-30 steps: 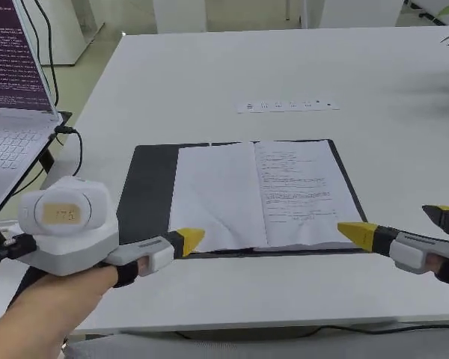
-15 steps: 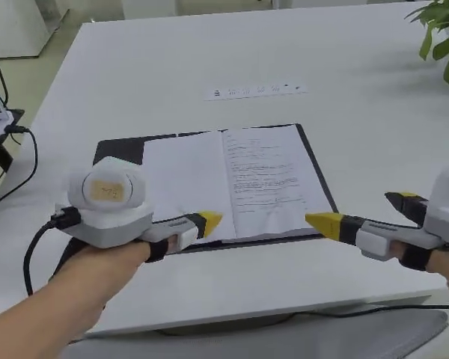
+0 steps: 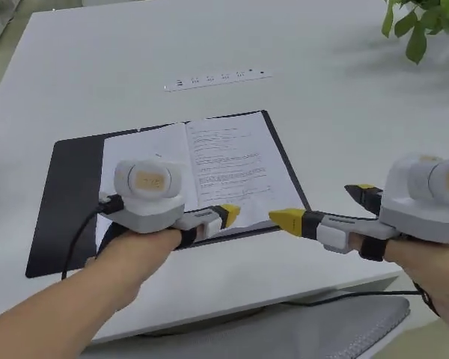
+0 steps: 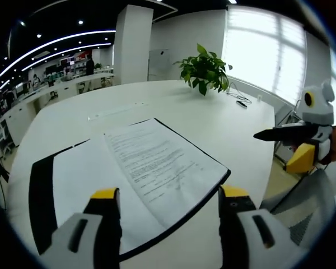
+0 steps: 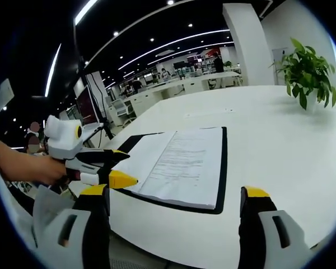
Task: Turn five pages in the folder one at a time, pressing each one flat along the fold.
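**A:** You have a white table (image 3: 344, 97) in an open office. The folder (image 3: 71, 187) lies open and flat on it, directly ahead of you. From the left you see bare black cover, a blank page (image 3: 138, 157), the fold (image 3: 191, 161), then the printed page (image 3: 232, 168).

**B:** Your left gripper (image 4: 169, 195) hovers over the folder's near edge, beside the near end of the fold. Its jaws are spread wide and hold nothing.

**A:** Note the axis. The fold runs almost straight away from you. The printed page's free edge is on the right, facing your right gripper (image 5: 176, 191). That gripper hangs just off the folder's near right corner, also spread wide and empty. It is probably the nearer one for lifting that edge.

**B:** Limits: in the head view, your left gripper's body covers the near part of the blank page and the fold's near end. You cannot tell how many sheets lie under either page. The print is too small to read.
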`<state>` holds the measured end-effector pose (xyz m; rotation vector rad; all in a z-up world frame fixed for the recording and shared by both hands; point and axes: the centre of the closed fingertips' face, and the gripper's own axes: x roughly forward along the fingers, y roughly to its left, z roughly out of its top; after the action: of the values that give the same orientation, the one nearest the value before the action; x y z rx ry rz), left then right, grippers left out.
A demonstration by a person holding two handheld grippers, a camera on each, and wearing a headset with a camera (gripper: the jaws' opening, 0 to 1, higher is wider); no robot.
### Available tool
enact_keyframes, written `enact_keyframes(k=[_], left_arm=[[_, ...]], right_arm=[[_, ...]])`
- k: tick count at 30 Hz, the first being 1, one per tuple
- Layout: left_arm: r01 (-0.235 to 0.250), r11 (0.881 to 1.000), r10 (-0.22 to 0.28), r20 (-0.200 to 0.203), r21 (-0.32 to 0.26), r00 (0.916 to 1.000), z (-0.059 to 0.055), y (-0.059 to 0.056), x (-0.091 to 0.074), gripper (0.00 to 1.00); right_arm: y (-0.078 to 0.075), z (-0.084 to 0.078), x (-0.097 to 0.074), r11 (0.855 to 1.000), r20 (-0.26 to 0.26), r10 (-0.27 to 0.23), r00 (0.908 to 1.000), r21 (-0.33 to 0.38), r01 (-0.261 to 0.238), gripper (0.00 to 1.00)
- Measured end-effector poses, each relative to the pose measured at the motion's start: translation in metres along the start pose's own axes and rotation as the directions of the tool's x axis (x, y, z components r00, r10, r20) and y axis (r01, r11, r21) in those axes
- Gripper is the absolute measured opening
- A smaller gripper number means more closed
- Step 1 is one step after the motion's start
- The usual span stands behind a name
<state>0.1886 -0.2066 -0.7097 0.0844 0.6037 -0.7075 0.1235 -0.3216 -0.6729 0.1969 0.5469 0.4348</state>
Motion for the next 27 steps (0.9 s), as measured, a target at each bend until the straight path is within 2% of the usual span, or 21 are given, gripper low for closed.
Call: enact_keyframes(k=[6, 12, 19, 24, 27], left_arm=[[0.022, 1.000, -0.022, -0.015, 0.002, 0.9996, -0.006, -0.017, 0.032, 0.68], [0.018, 1.000, -0.019, -0.030, -0.008, 0.9994, -0.014, -0.024, 0.051, 0.66], [0.010, 1.000, -0.010, 0.006, -0.021, 0.9999, -0.012, -0.035, 0.074, 0.64], [-0.010, 0.999, 0.011, 0.027, -0.031, 0.9996, -0.014, -0.037, 0.088, 0.62], [-0.024, 1.000, 0.026, 0.059, -0.020, 0.9979, -0.012, -0.039, 0.094, 0.60]], right_arm=[[-0.005, -0.002, 0.002, 1.000, -0.004, 0.002, 1.0000, 0.014, -0.001, 0.95], [-0.013, -0.007, 0.007, 1.000, -0.010, 0.011, 0.9999, 0.026, -0.011, 0.93], [-0.021, -0.009, 0.012, 0.998, 0.005, 0.019, 0.9998, 0.067, -0.019, 0.92], [-0.023, -0.013, 0.015, 0.996, 0.000, 0.023, 0.9997, 0.087, -0.023, 0.91], [-0.025, -0.015, 0.016, 0.995, 0.001, 0.025, 0.9997, 0.102, -0.025, 0.90]])
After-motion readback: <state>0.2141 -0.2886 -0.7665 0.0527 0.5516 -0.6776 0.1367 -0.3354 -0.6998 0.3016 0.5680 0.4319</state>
